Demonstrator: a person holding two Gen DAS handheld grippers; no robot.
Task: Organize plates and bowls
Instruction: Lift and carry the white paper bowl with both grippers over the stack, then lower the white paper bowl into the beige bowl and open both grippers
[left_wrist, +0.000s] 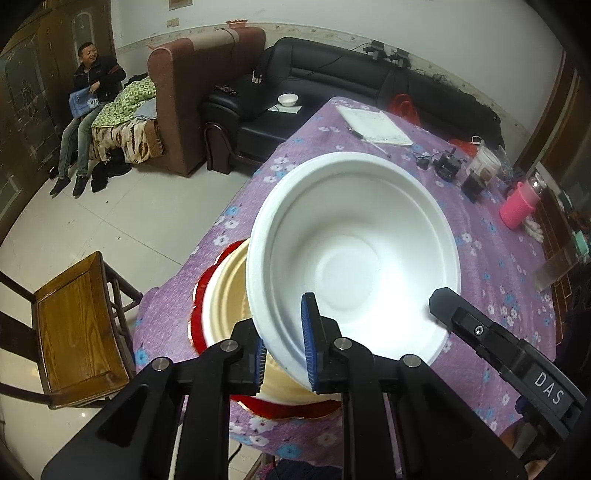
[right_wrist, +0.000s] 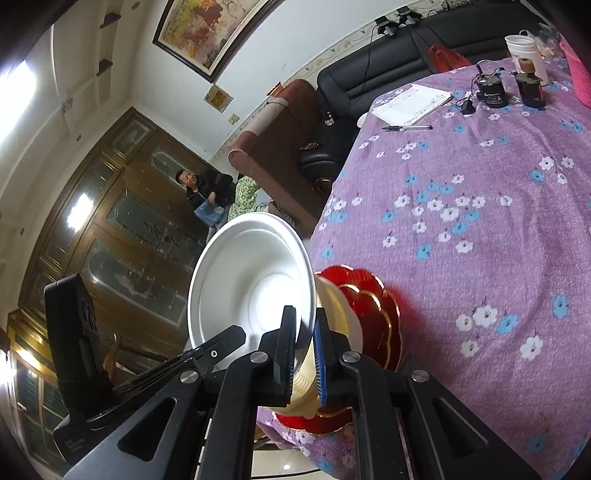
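Left wrist view shows, from the left, a wooden chair (left_wrist: 74, 332) on the floor, then the red plate (left_wrist: 201, 291) at the near edge of the purple flowered tablecloth (left_wrist: 491, 266). On this plate stands a cream bowl (left_wrist: 225, 295), and above it a white bowl (left_wrist: 354, 254) is held tilted, its opening toward the camera. The left gripper (left_wrist: 284, 347) has its blue pads clamped on the near rim of the white bowl. To the right, the right gripper (left_wrist: 480, 328) reaches to the same bowl; in the right wrist view its pads (right_wrist: 320, 354) also stand close on the rim.

I judge the step is stacking: the white bowl goes into the cream bowl. The next move calls for levelling it, centring it over the cream bowl and lowering before release.

Count near the grippers: one red plate, one cream bowl, one white bowl. One more small white bowl (left_wrist: 287, 99) sits far away on the black sofa (left_wrist: 332, 74).
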